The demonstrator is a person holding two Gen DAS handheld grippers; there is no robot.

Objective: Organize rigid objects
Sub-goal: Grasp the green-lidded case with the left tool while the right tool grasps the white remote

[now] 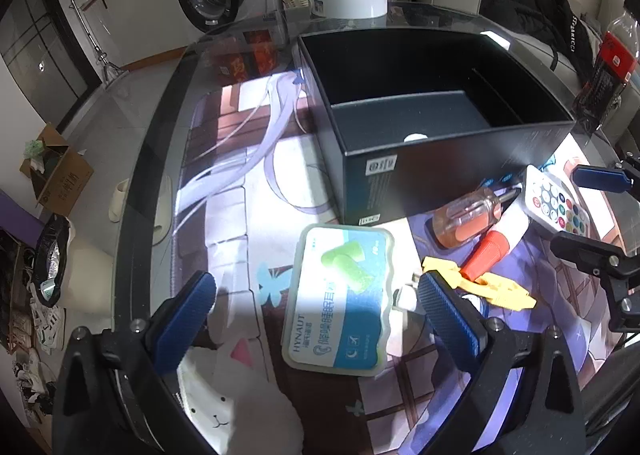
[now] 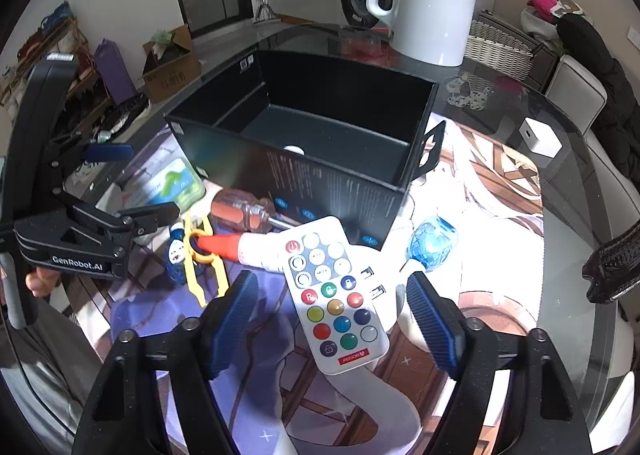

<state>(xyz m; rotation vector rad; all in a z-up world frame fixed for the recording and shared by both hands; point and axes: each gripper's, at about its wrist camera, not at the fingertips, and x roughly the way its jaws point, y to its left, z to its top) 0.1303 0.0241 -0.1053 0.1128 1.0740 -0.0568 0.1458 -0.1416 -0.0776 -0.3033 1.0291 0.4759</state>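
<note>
Left gripper (image 1: 316, 291): jaws wide, straddling earplug case (image 1: 340, 299) flat on mat, nothing gripped
Right gripper (image 2: 332, 287): jaws wide, either side of remote (image 2: 336, 295), not clamped
Screwdriver (image 2: 248, 211): just beyond remote, against box
Black box (image 2: 304, 175): open, behind both
Kettle (image 2: 424, 3): far edge of table

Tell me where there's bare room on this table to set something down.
Free: the mat left of the black box and beyond the earplug case; also the glass between the box and the white cube. Crowded: the box's near side, with screwdriver, remote and yellow tool.
</note>
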